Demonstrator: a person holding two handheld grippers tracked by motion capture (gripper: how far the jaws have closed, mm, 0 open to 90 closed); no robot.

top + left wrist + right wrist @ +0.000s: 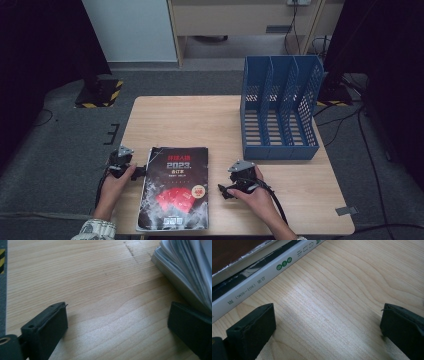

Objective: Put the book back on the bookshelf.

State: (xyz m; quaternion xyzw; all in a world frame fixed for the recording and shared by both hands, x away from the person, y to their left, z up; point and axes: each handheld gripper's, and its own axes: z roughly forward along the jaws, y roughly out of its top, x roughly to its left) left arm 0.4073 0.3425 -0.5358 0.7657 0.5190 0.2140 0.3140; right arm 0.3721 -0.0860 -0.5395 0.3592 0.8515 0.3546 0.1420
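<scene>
A thick black-covered book (175,187) with red print lies flat near the table's front edge. My left gripper (139,172) rests on the wood just left of the book, open, its jaws pointing at the page edge. In the left gripper view the stacked page edges (185,272) sit beside the right jaw, and my left gripper (117,327) holds nothing. My right gripper (223,191) lies to the book's right, open and apart from it. The white spine (259,277) crosses the upper left of the right gripper view, beyond my empty right gripper (328,325).
A blue three-slot file rack (279,107) stands at the table's back right. The wooden table (190,120) is bare between book and rack. A small grey tab (346,210) sits at the front right corner. Cables and stand bases lie on the grey floor around.
</scene>
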